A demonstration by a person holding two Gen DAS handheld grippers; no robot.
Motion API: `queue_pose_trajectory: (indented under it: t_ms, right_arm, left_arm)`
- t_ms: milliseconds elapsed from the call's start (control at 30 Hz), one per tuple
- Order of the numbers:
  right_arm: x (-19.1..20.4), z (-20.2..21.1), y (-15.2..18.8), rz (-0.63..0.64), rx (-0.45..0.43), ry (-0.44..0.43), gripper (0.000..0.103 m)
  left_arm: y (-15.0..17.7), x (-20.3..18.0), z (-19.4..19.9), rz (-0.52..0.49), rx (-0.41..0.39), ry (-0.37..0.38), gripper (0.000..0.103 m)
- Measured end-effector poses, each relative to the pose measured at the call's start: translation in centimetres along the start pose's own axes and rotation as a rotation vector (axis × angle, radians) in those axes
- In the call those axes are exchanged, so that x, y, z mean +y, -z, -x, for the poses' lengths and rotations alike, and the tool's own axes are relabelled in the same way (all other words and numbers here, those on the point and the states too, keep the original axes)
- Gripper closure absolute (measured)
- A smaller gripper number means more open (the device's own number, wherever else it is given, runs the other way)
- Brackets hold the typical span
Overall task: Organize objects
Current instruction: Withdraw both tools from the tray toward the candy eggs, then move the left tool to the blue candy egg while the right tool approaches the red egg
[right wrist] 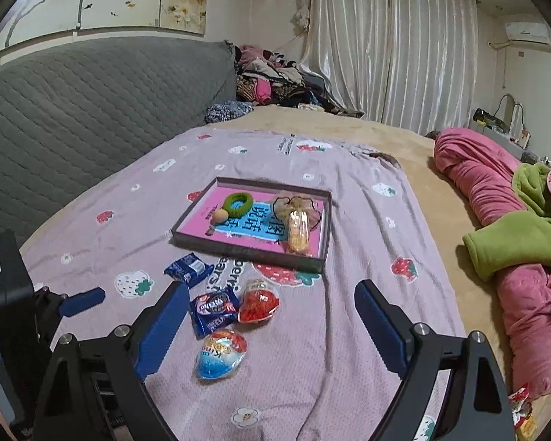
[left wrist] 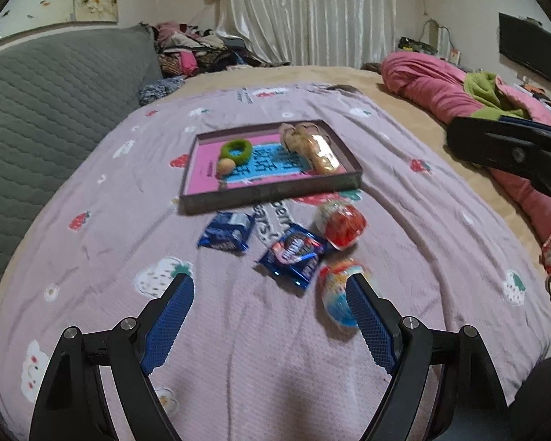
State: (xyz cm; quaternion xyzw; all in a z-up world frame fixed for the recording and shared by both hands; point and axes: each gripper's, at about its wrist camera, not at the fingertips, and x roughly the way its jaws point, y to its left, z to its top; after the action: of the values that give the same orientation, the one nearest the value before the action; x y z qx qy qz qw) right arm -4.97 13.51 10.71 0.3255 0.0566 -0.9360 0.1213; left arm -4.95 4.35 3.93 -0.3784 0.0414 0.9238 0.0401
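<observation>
a: bedroom, on the pink strawberry sheet (left wrist: pixel 260 349): where do the snacks lie from the tray (left wrist: pixel 272 193)?

b: just in front of it, left to right: a blue biscuit packet (left wrist: pixel 227 234), a second blue packet (left wrist: pixel 294 255), a red-topped egg treat (left wrist: pixel 343 225); nearest, a blue-bottomed egg treat (left wrist: pixel 336 294).

a: which gripper is closer?

b: the left gripper (left wrist: pixel 272 321), jaws wide and empty; that egg touches its right finger. the right gripper (right wrist: pixel 272 325), also wide and empty, has it down-left.

a: any writing?

b: "ears" on the sheet; the packets' print is blurred.
</observation>
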Motion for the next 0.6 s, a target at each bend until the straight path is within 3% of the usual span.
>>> queue_pose_trajectory:
  t_ms: [600]
  right_arm:
    - [-0.1, -4.8, 1.7, 0.008, 0.098, 0.009, 0.011]
  left_arm:
    - [1.2, -1.4, -2.0, 0.01, 0.022, 0.082, 0.017]
